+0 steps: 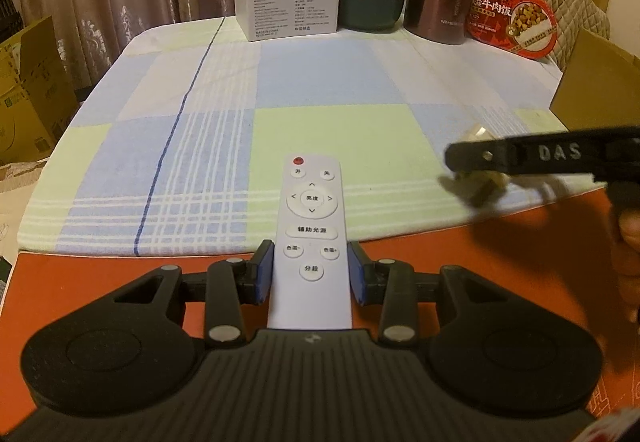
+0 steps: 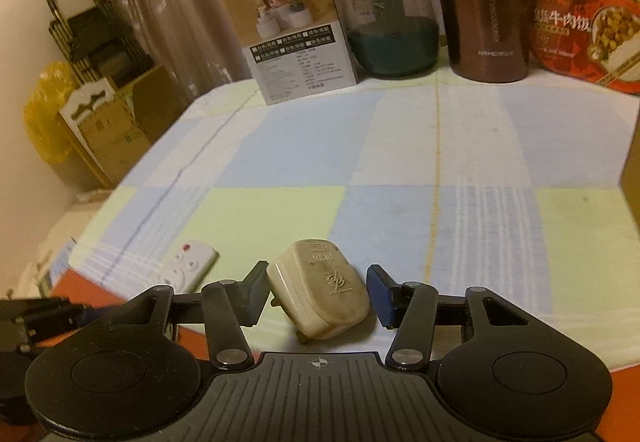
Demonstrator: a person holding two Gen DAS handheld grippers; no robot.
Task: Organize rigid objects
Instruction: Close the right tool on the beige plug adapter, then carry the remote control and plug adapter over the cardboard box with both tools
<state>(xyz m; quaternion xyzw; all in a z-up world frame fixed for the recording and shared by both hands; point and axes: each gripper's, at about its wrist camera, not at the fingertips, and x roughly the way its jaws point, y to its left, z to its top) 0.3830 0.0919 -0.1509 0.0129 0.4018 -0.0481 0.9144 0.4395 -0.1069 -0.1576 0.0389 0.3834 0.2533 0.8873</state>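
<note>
remote clamped in left gripper — plug adapter between right gripper pads

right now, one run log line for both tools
left tool: shut on remote | right tool: open around plug adapter, not clamped | both over checked cloth

Glossy metal flask, matt plastic remote, woven cloth.

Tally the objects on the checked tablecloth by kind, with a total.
Remotes: 1, white remote control
Plugs: 1, cream plastic plug adapter
Boxes: 1, white cardboard product box
Containers: 3, teal glass jar, brown metal flask, red food tub
Total: 6
</note>
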